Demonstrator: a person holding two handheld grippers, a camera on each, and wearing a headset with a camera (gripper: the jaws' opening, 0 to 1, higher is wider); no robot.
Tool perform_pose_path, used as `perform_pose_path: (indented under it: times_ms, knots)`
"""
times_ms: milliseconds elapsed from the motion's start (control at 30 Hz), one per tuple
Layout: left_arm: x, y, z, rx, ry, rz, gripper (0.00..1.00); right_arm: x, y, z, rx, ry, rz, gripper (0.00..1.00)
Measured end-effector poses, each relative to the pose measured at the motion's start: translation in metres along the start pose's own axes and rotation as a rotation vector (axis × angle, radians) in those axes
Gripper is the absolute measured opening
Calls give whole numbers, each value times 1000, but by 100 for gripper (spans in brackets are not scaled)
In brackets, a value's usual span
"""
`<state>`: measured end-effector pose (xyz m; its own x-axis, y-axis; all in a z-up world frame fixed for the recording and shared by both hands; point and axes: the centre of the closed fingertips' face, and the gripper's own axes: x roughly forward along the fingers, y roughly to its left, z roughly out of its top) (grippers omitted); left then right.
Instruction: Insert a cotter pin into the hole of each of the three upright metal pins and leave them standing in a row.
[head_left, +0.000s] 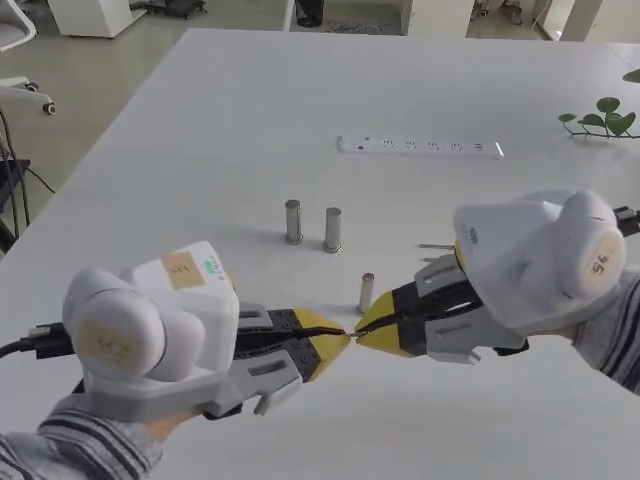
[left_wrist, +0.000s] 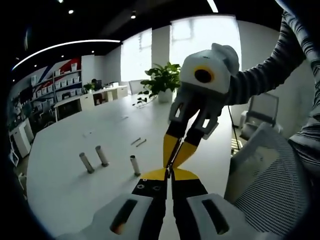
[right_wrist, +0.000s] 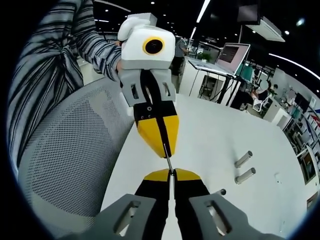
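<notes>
Three upright metal pins stand on the white table: two side by side (head_left: 293, 221) (head_left: 333, 229) and a shorter one (head_left: 367, 292) nearer to me. Just in front of that one, my left gripper (head_left: 335, 341) and right gripper (head_left: 366, 331) meet tip to tip above the table. Both are shut on one thin cotter pin (right_wrist: 168, 161) that spans the small gap between them. The left gripper view has the right gripper (left_wrist: 172, 162) coming down onto my own tips, with the three metal pins (left_wrist: 102, 156) off to the left. Two loose cotter pins (head_left: 437, 247) lie right of the row.
A white power strip (head_left: 420, 146) lies further back on the table (head_left: 200, 150). A green plant (head_left: 600, 118) reaches in at the far right edge. A grey mesh chair (right_wrist: 75, 160) stands close behind the near table edge.
</notes>
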<state>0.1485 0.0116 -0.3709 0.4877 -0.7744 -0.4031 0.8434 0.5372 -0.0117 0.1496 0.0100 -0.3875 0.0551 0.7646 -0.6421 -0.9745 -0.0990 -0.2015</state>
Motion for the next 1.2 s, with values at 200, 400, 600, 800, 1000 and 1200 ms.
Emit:
perform_pose_path:
  times_ms: [200, 400, 600, 800, 1000, 1200]
  knots:
    - [2, 3, -1, 7, -2, 17, 0, 1, -1, -3, -39, 32, -9, 0]
    - [5, 10, -2, -2, 3, 56, 1, 1, -7, -11, -51, 75, -32, 0]
    - [7, 19, -7, -32, 0, 97, 8, -2, -20, -30, -22, 151, -75, 0]
    - [12, 25, -11, -64, -18, 132, 13, -4, -32, -43, -15, 206, -106, 0]
    - [19, 40, -20, -72, 1, 205, 19, -6, -46, -58, 13, 254, -148, 0]
    - [25, 49, -28, -94, 8, 238, 21, -8, -56, -71, 95, 275, -178, 0]
